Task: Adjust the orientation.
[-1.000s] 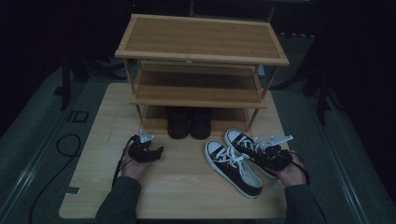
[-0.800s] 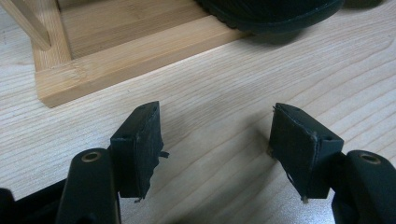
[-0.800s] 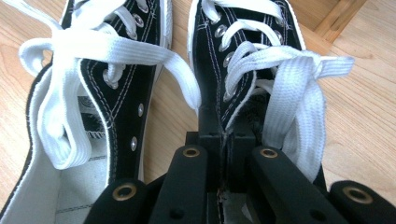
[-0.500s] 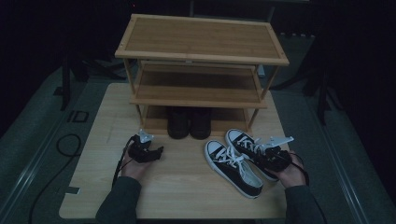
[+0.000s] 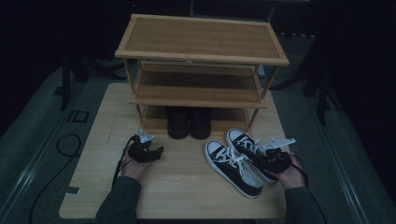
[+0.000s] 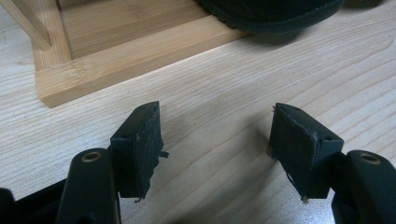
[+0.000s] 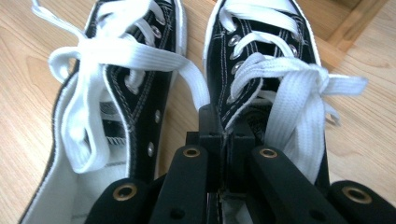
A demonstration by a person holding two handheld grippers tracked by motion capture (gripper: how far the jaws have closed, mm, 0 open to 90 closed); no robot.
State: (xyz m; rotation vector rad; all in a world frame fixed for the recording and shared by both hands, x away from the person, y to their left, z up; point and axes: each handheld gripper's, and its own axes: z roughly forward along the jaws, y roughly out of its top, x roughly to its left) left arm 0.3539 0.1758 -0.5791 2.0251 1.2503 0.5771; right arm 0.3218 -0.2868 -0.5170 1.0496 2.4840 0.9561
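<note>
The right sneaker [image 5: 252, 150] was black with a white toe and white laces. It sat on the desk [image 5: 187, 186], in front of the shoe rack and near the desk's right side. The right hand-held gripper [image 7: 226, 135] was pinching the side wall of this sneaker, close to the laces. Its two black jaws were pressed together on the thin cloth edge. In the high view the right hand-held gripper [image 5: 273, 156] lay over the back part of the sneaker, and the person's right hand [image 5: 290, 173] held it from behind.

The left sneaker [image 5: 233, 167] lay just beside the first one, on its left. It looked the same, and its white inside showed. Its toe pointed toward the shoe rack too. In the right gripper view the two sneakers sat side by side, with their white laces [image 7: 116, 60] loose and floppy.

The left hand-held gripper [image 5: 145, 151] was well apart from the sneakers, on the left part of the desk. Its jaws were spread wide, and there was nothing between them but bare wood. The left hand [image 5: 133, 165] held it low over the desk.

The wooden shoe rack [image 5: 201, 51] stood at the far side of the desk. A pair of dark shoes [image 5: 189, 122] sat on its lowest shelf.
</note>
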